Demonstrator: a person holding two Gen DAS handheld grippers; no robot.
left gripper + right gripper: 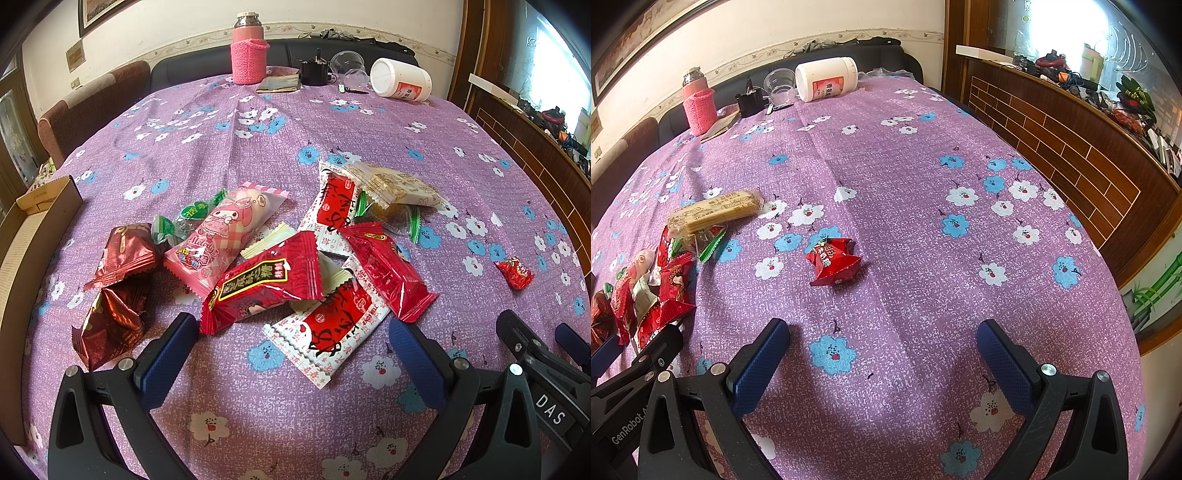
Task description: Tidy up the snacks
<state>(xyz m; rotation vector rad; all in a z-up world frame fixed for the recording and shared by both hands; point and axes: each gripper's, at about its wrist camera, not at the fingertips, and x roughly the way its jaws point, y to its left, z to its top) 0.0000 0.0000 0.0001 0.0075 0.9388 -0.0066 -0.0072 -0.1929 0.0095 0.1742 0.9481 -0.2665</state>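
Observation:
A pile of wrapped snacks lies on the purple flowered tablecloth (258,406): a red packet (264,282), a pink Melody packet (225,236), dark red packets (118,254), red-and-white packets (328,328) and a beige cracker pack (395,184). My left gripper (291,354) is open and empty just in front of the pile. A small red candy (833,262) lies apart, right of the pile; it also shows in the left wrist view (515,271). My right gripper (882,362) is open and empty, in front of that candy. The right gripper's body shows in the left wrist view (535,347).
A cardboard box (33,225) stands at the table's left edge. At the far edge are a pink flask (249,48), a white jar on its side (400,79), clear cups (347,64) and a black object (314,70). A wooden counter (1071,147) runs along the right.

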